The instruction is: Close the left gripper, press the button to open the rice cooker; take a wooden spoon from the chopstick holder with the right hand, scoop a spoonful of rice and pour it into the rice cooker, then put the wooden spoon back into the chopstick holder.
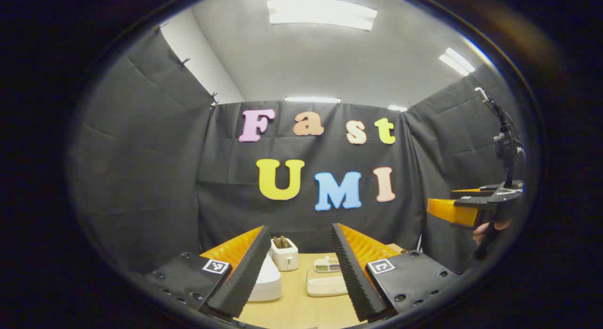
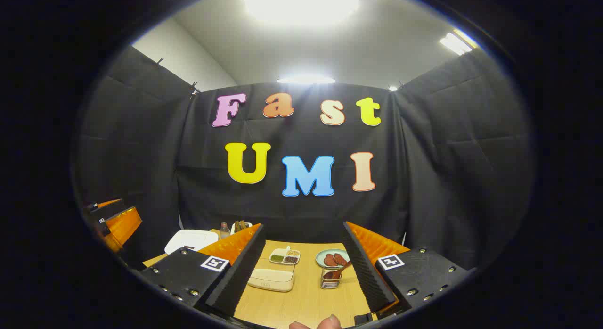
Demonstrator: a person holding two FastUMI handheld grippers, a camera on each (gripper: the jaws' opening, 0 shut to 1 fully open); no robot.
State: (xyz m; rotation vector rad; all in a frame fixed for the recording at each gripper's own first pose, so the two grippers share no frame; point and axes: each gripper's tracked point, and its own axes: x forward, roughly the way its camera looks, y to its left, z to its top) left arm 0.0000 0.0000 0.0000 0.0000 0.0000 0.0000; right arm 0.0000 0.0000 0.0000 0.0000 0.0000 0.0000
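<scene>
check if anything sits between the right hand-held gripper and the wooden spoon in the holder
Nothing visible blocks it. In the right gripper view the right hand-held gripper is open above the table, and the wooden spoon stands in the chopstick holder just ahead. The rice box lies off to its left.

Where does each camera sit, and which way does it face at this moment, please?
Left gripper view: rides on the left tongs, open, facing the booth's back wall over the table and white rice cooker; the right tongs and a hand sit at its right edge.
Right gripper view: rides on the right tongs, open, facing the same wall; the left tongs appear at its left, fingertips at the bottom.
Shared: the table, rice cooker, lidded white box.
</scene>
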